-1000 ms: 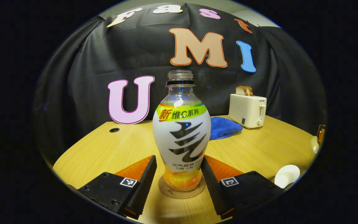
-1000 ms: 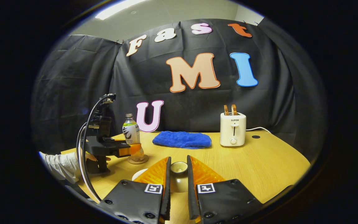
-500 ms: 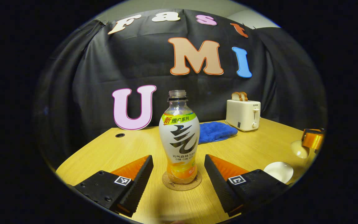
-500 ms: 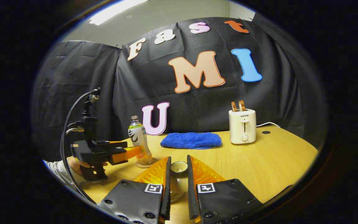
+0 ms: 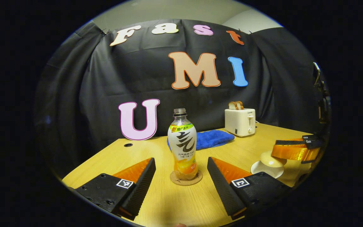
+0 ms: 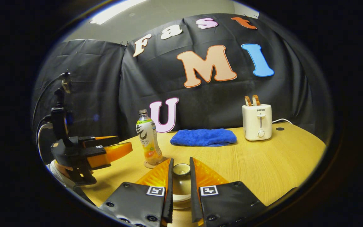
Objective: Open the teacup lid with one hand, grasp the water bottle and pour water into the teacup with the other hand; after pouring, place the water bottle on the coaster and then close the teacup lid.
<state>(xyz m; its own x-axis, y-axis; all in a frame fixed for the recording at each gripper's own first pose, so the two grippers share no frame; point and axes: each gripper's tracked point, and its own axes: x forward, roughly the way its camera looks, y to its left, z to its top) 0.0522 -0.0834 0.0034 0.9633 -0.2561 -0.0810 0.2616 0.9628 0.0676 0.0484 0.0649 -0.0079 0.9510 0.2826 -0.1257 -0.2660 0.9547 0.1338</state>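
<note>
Its jaws spread wide and empty, the left gripper (image 5: 181, 176) has backed away from the clear, white-labelled plastic water bottle (image 5: 182, 146) ahead on its round cork coaster (image 5: 186, 178), while the right gripper (image 6: 180, 189) stays clamped on the pale ceramic teacup lid (image 6: 181, 176), so closing the teacup looks to be what remains.

Left tool (image 5: 181, 171): black body, square coded markers, screws, ridged inner faces.

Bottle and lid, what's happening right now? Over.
Left gripper open, clear of water bottle standing on coaster. Right gripper shut on teacup lid, at the teacup. Nothing in the way.
</note>
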